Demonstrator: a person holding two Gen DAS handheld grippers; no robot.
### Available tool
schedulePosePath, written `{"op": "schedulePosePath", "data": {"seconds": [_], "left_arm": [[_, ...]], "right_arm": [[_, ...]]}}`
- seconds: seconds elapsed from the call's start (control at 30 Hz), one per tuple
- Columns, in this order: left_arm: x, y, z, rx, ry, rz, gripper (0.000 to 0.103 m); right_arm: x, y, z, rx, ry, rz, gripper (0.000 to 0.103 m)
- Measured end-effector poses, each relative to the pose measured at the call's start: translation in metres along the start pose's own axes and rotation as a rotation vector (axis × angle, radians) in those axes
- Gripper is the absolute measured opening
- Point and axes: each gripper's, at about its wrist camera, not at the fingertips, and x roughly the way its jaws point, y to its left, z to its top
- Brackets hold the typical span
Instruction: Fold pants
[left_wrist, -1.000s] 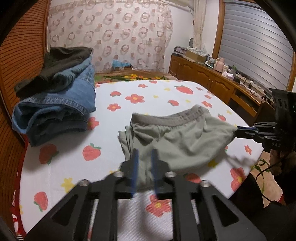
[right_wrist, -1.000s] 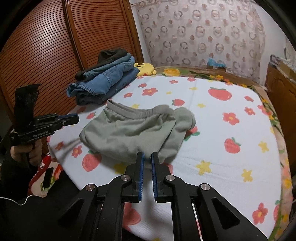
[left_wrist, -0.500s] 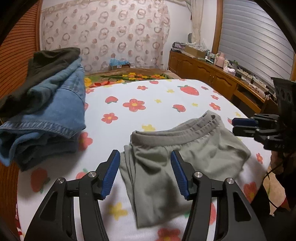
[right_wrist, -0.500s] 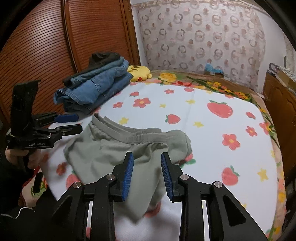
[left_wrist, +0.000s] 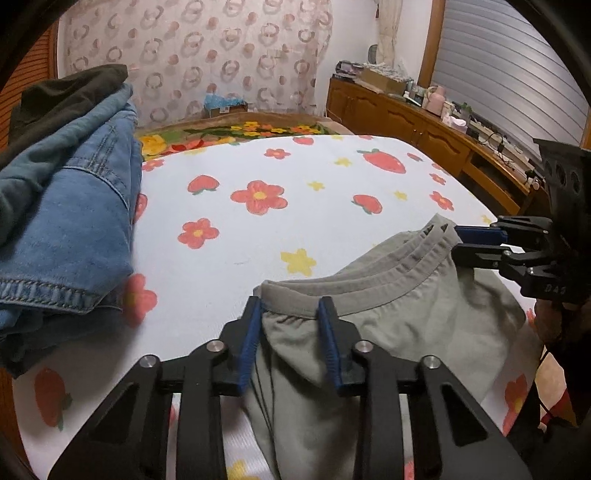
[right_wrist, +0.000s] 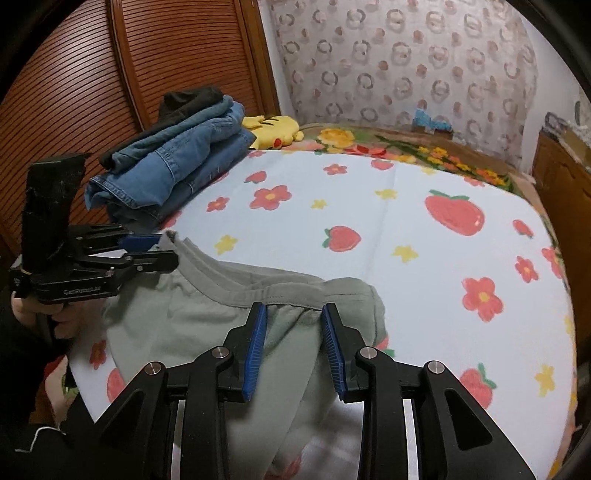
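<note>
Both grippers have come forward to the waistband since the earlier frames, and the grey pants now fill the near part of each view, lying already folded on the strawberry-print bedsheet at the edge nearest you. Starting on your left, the pile of jeans sits well apart from the work, so leave it alone. Your left gripper has just been closing; its blue pads stand at a narrow gap astride the left end of the waistband, with the fabric between them, but I cannot see them pressing yet. Push that corner a little deeper before you squeeze, so you catch every stacked layer of the elastic and not only the top one. Moving right, your right gripper sits at a similar modest gap over the other end of the waistband, cloth between the pads, also not clearly clamped. Close both together and at the same depth; an uneven bite would probably skew the fold. When you lift, my judgement is that you should keep the band taut and level between your hands, because this soft knit will likely sag in the middle and drag the lower layers out of line.
</note>
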Motion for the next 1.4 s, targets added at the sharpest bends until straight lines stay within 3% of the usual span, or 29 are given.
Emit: {"op": "schedulePosePath", "data": {"seconds": [0.03,0.07,0.17,0.27,0.47,0.67,0.73,0.8,0.87,1.07,1.4], "left_arm": [[-0.001,0.000,0.000,0.000,-0.005,-0.004,0.017],[-0.004,0.001,0.000,-0.004,-0.019,-0.007,0.015],[-0.019,0.003,0.002,-0.030,-0.093,0.006,0.010],[-0.021,0.006,0.004,-0.035,-0.103,0.013,0.010],[-0.013,0.010,0.008,-0.063,-0.079,0.018,0.010],[-0.015,0.006,0.005,-0.042,-0.070,0.123,0.025],[-0.018,0.008,0.002,-0.049,-0.072,0.123,0.043],[-0.022,0.007,-0.001,-0.050,-0.077,0.110,0.050],[-0.024,0.005,-0.005,-0.042,-0.072,0.108,0.051],[-0.020,0.003,-0.018,-0.050,-0.031,0.090,0.052],[-0.009,0.006,-0.028,-0.070,0.016,0.088,0.052]], "right_arm": [[0.000,0.000,0.001,-0.001,-0.004,0.006,0.031],[0.001,-0.001,0.002,-0.002,-0.007,0.015,0.014],[-0.005,0.000,0.002,-0.016,-0.031,0.031,0.003],[-0.015,0.008,0.003,-0.058,-0.091,-0.014,0.002],[-0.004,0.006,0.005,-0.037,-0.071,-0.057,0.003],[0.003,0.008,0.010,-0.033,-0.056,-0.087,0.003],[-0.002,0.008,0.010,-0.025,-0.057,-0.082,0.010],[-0.006,0.008,0.010,-0.016,-0.063,-0.090,0.017],[-0.011,0.009,0.009,-0.016,-0.063,-0.112,0.029],[-0.015,0.012,0.000,-0.033,-0.028,-0.117,0.045],[0.000,0.003,-0.004,0.004,0.038,-0.147,0.054]]}}
